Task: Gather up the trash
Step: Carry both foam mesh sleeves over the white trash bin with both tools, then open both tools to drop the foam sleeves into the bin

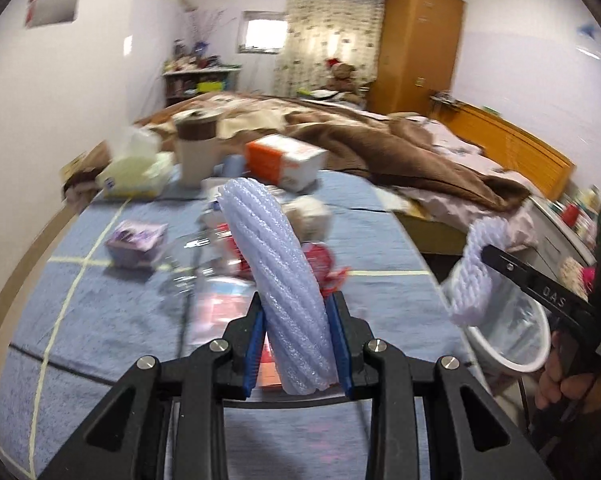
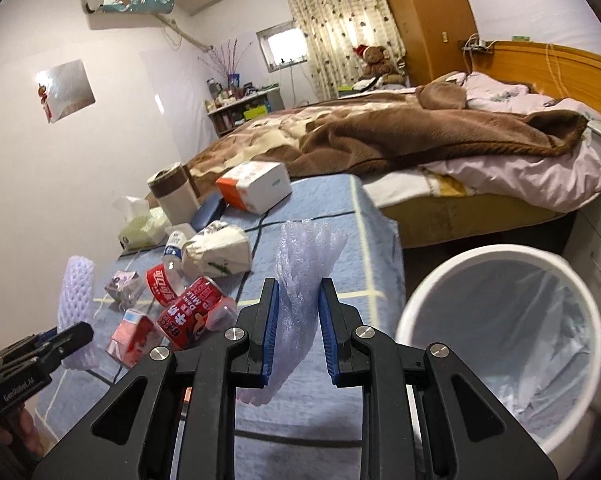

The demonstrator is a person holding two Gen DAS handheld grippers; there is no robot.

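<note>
My left gripper [image 1: 296, 312] is shut on a white foam net sleeve [image 1: 276, 264] that stands upright between the blue pads, above the blue-clothed table [image 1: 100, 312]. My right gripper [image 2: 298, 300] is shut on a second, crumpled foam net [image 2: 304, 264]. To its right, beside the table, a white trash bin [image 2: 428, 280] with a clear liner stands open. In the left wrist view the right gripper [image 1: 482, 256] holds its net [image 1: 470, 276] just above the bin [image 1: 516, 366]. The left gripper [image 2: 74, 332] and its sleeve [image 2: 74, 292] show at the lower left of the right wrist view.
Trash lies on the table: red cans [image 2: 196, 312], a pink carton [image 2: 130, 334], a crumpled paper bag [image 2: 216, 252], a plastic bottle [image 2: 174, 246]. A tissue box [image 2: 140, 228], a brown-lidded cup [image 2: 172, 192] and an orange-white box [image 2: 256, 186] stand further back. A bed [image 2: 420, 136] lies behind.
</note>
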